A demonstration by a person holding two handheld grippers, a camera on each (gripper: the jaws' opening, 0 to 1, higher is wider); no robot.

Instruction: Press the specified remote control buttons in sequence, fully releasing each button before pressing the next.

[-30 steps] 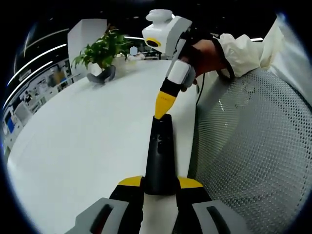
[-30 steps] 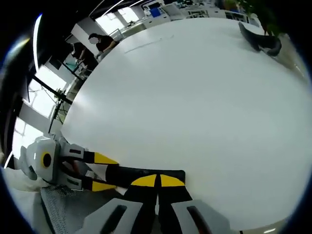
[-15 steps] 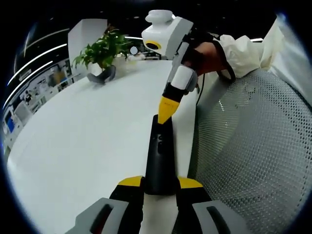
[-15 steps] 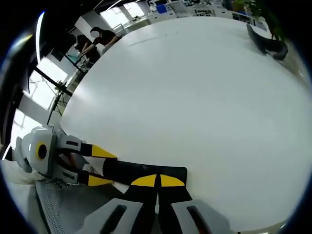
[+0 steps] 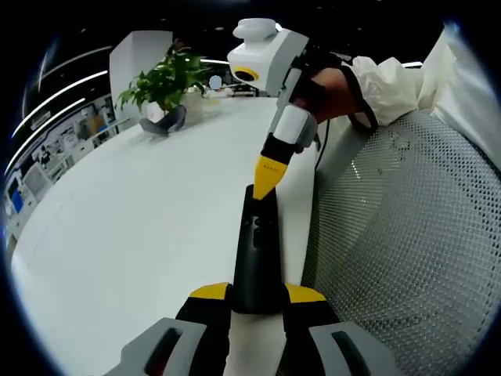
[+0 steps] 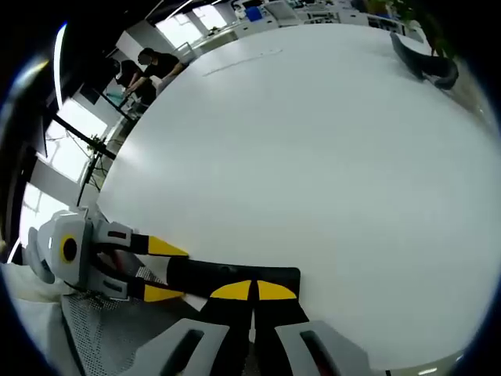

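Two tongs engaged: your left tongs [image 5: 257, 296] clamp the remote control [image 5: 257, 251] at the table [image 5: 141, 227] edge; your right tongs [image 5: 267, 182], tips together, press its far-end button. Next, lift fully clear.

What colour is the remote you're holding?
Black remote, clearest in the left gripper view, clamped by the left gripper.

The slim black plastic remote control [image 5: 257, 251] looks matt with a faint sheen. The wide white bench [image 5: 141, 211] is smooth and softly glossy. The grey perforated mesh chair back [image 5: 399, 243] looks rough and woven. The white cloth sleeve [image 5: 387, 78] is crumpled.
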